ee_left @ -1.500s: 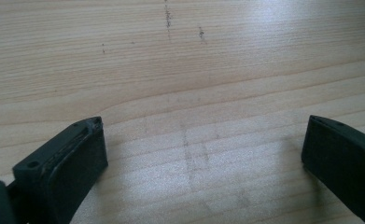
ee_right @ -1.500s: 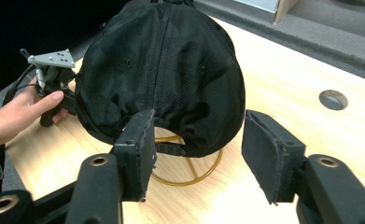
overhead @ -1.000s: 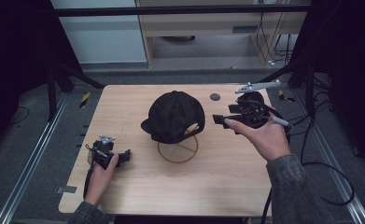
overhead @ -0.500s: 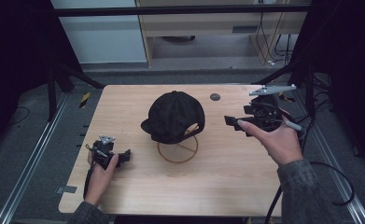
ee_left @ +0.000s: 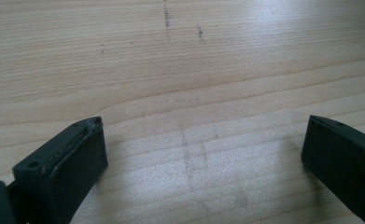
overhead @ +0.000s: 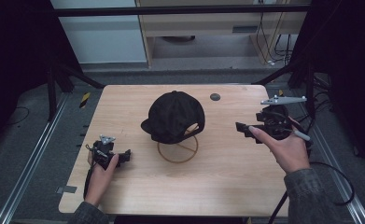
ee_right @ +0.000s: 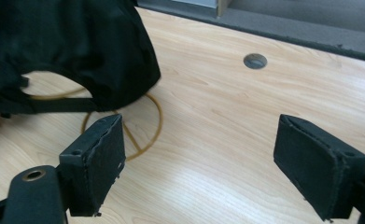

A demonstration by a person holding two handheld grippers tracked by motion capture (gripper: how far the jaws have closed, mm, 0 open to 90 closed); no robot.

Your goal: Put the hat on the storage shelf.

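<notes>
A black cloth cap (overhead: 174, 115) sits on a thin round wire stand (overhead: 177, 148) in the middle of the light wooden table (overhead: 217, 182). The cap's brim points to the left side of the high view. A small dark round hole (overhead: 214, 97) is in the table just behind the cap, to its right.

The right tool (overhead: 243, 128) is in the person's right hand (overhead: 285, 148), near the cap's right side but not touching it. Its jaws have just been opening. They stand wide now, with nothing between them. The left tool (overhead: 124, 156) rests low on the table in the left hand (overhead: 101, 173), well apart from the cap, toward the front left. Its jaws are wide too, and only bare wood lies between them.

The table stands on a grey floor (overhead: 26, 154) with metal rails (overhead: 31, 163) on both sides. Behind it is a pale wooden shelf unit (overhead: 208, 28) and dark curtains.

The right tool's own view shows the cap (ee_right: 73, 51) up close, with its strap and the wire stand (ee_right: 143, 130) under it. The left tool's view shows faint scratch marks on the wood (ee_left: 185, 154).
</notes>
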